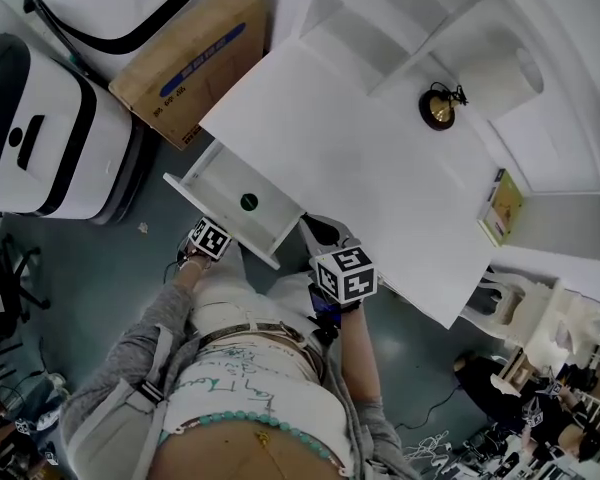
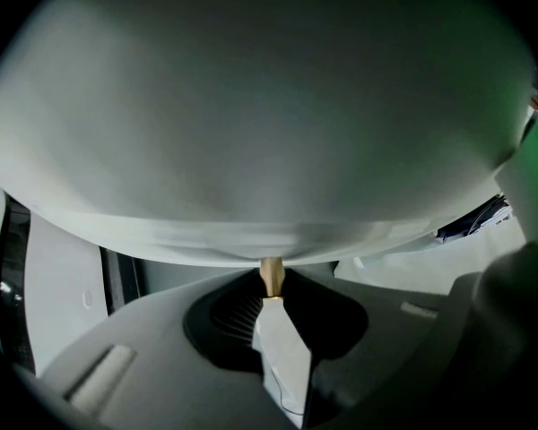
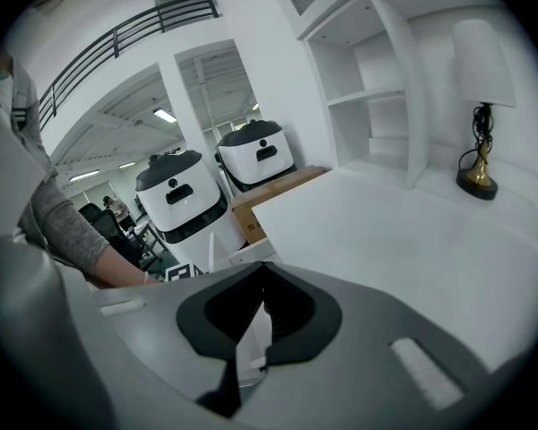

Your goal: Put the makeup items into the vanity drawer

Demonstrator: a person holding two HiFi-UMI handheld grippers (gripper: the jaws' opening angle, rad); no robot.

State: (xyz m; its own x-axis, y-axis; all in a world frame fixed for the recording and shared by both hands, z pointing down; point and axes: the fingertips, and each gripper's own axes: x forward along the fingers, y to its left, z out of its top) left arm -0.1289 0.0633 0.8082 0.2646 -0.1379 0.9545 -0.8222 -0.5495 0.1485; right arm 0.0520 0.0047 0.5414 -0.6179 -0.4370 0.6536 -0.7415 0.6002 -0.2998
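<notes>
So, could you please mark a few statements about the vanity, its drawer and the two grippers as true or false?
1. The drawer stands open. True.
2. A round dark item lies in it. True.
3. The left gripper is open and empty. False: it is shut on a small brass-coloured knob.
4. The lamp lies on the floor. False: it stands upright on the white tabletop.
5. The right gripper is shut with nothing in it. True.
</notes>
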